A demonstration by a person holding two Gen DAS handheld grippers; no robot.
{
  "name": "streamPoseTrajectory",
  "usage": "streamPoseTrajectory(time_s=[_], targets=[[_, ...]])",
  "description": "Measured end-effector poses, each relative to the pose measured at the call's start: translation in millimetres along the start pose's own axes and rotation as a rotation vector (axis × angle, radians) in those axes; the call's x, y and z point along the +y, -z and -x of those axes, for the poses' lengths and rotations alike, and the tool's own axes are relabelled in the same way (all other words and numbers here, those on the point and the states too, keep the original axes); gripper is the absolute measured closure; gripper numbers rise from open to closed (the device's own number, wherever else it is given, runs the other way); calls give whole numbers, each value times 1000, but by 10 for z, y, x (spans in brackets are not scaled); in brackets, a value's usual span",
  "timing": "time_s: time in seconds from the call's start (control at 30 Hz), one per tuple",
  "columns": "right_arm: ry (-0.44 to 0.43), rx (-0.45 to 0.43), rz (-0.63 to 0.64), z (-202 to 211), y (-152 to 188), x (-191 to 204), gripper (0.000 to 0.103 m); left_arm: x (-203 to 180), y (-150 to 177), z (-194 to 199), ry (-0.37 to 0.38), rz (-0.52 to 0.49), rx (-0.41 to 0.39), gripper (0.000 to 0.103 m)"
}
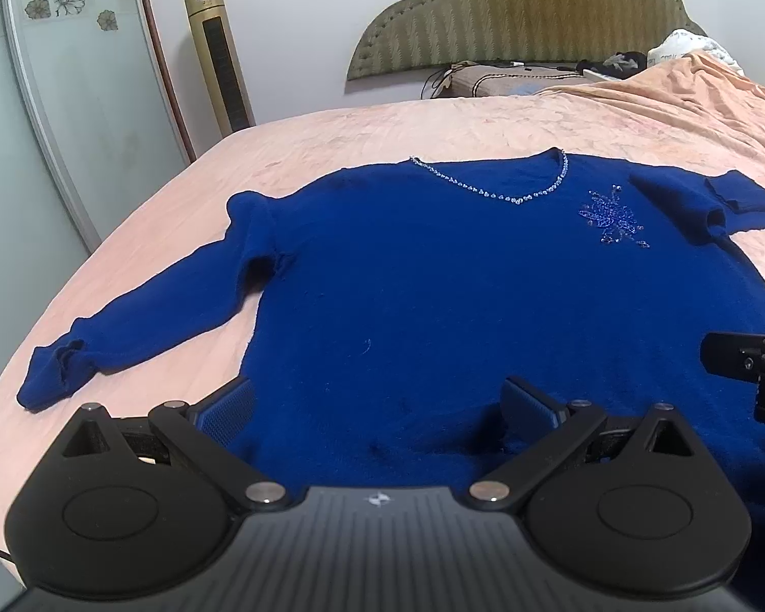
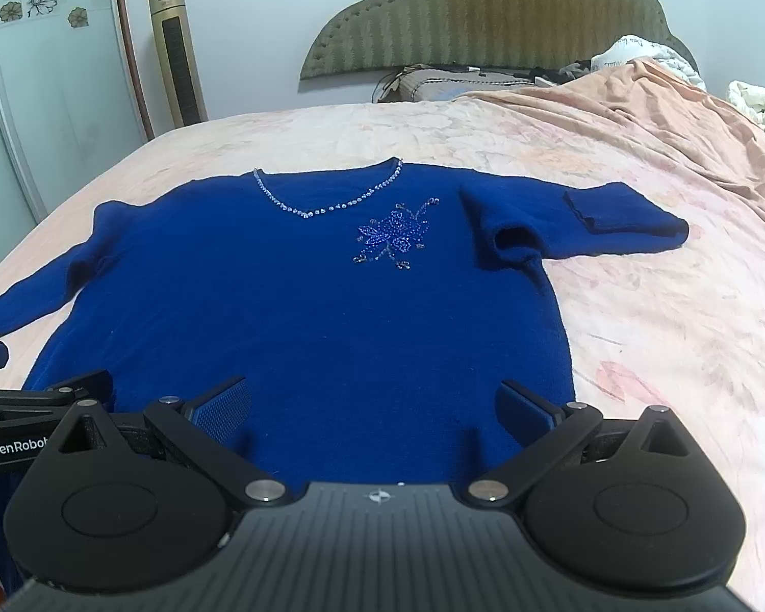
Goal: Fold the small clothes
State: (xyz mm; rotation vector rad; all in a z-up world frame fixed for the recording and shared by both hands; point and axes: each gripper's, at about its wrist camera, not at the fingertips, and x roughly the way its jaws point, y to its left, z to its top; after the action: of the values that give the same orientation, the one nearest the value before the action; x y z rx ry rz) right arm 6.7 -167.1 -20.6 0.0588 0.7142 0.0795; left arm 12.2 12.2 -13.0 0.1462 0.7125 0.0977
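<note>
A bedroom holds a big bed with a pink sheet. On it, just ahead of both sets of fingers, a blue sweater lies flat, front side up. It looks soft, light and floppy, so it will likely sag when picked up. The bottom edge sits nearest the fingers and looks like a good place to grab. Its neck points away from the fingers, toward the headboard, so it runs long from near to far. The left gripper and right gripper both hang over the bottom edge, fingers spread wide, holding nothing.
</note>
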Motion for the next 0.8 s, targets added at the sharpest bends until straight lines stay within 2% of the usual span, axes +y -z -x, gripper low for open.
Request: streamPoseTrajectory(time_s=[0.2, 0.47, 0.6, 0.8], targets=[[2, -29, 29, 21, 26, 17, 0, 9, 13, -3, 14, 2, -6, 0], [-13, -185, 196, 125, 46, 45, 0, -41, 5, -51, 95, -1, 10, 0], [-8, -175, 166, 46, -85, -169, 0, -12, -52, -137, 126, 42, 8, 0], [93, -186, 116, -172, -318, -639, 0, -26, -164, -238, 94, 44, -52, 0]])
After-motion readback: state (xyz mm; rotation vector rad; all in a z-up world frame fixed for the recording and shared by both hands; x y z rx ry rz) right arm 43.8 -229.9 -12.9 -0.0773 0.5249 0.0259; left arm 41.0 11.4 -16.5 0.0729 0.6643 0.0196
